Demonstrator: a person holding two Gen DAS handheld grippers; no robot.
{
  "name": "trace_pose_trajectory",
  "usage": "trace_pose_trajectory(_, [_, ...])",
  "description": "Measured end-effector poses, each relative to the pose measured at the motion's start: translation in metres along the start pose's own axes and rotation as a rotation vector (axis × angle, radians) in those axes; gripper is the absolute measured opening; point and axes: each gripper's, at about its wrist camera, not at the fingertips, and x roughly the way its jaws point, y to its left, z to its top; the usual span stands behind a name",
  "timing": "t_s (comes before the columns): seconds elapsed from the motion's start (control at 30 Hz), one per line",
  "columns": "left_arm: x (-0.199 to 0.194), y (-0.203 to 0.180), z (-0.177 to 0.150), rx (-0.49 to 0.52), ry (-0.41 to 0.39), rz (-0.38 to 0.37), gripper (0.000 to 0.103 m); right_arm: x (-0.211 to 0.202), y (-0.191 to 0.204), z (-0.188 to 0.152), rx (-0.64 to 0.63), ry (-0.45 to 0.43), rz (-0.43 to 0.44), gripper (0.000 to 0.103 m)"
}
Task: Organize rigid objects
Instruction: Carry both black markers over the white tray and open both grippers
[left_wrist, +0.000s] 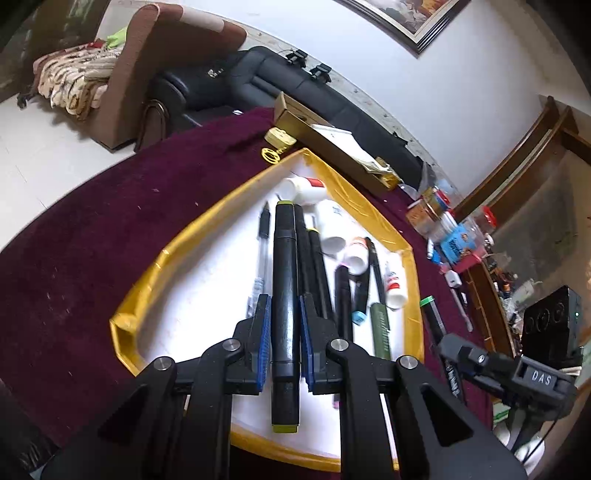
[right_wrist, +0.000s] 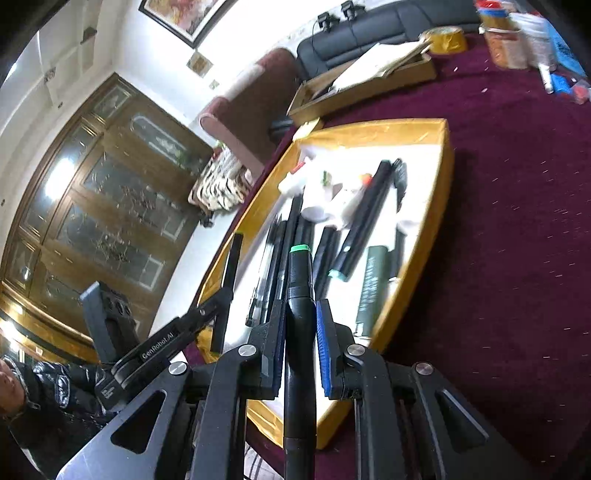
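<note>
We see our left gripper (left_wrist: 284, 328) at the lower centre of the left wrist view, its blue-padded fingers (left_wrist: 263, 332) clenched on a black marker with yellow-green caps (left_wrist: 284, 288), which runs lengthwise between them over the tray. The gold-rimmed tray (left_wrist: 155, 266) fills the middle of that frame, its white floor holding a row of dark pens and markers: a clear pen with a black cap (left_wrist: 263, 236) just left of the held marker, slim black pens (left_wrist: 317, 273) just right of it, and a dark green tube (left_wrist: 382, 330) toward the tray's lower right. White bottles (left_wrist: 332, 225) lie at the upper end of the tray, touching one another. The tray sits on a counter covered in maroon cloth (left_wrist: 92, 229), with a cardboard box (left_wrist: 317, 136) beyond it at upper centre and a cluster of small packages (left_wrist: 443, 225) at the right. In the right wrist view our right gripper (right_wrist: 300, 332) sits at lower centre, fingers (right_wrist: 325, 347) closed tight around a black marker with a green tip (right_wrist: 300, 295), its tip pointing up the frame above the tray's near end. The left gripper's black body appears at the lower left of that view, and a person's dark glossy sleeve (right_wrist: 55, 391) shows in the bottom left corner.
</note>
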Motion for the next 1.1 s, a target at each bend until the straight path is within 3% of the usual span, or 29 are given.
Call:
trace_pose_trajectory(0.3, [0.010,0.000,0.003,0.045,0.003,0.054,0.013,0.047,0.005,0.008,0.001,0.034,-0.084,0.014])
trace_pose_trajectory(0.5, [0.014,-0.002,0.004,0.094,-0.003,0.119,0.013,0.049,0.005,0.012,-0.007,0.014,-0.143,0.015])
trace_pose_trajectory(0.67, [0.013,-0.004,0.002,0.121,-0.012,0.129,0.015,0.053,0.012,0.013,-0.034,0.009,-0.199,0.015])
trace_pose_trajectory(0.83, [0.011,-0.008,0.001,0.134,-0.012,0.121,0.026,0.057,0.017,0.015,-0.071,-0.015,-0.279,0.015])
trace_pose_trajectory(1.1, [0.000,-0.022,-0.004,0.159,-0.038,0.119,0.056,0.056,0.016,0.019,-0.089,-0.035,-0.325,0.017])
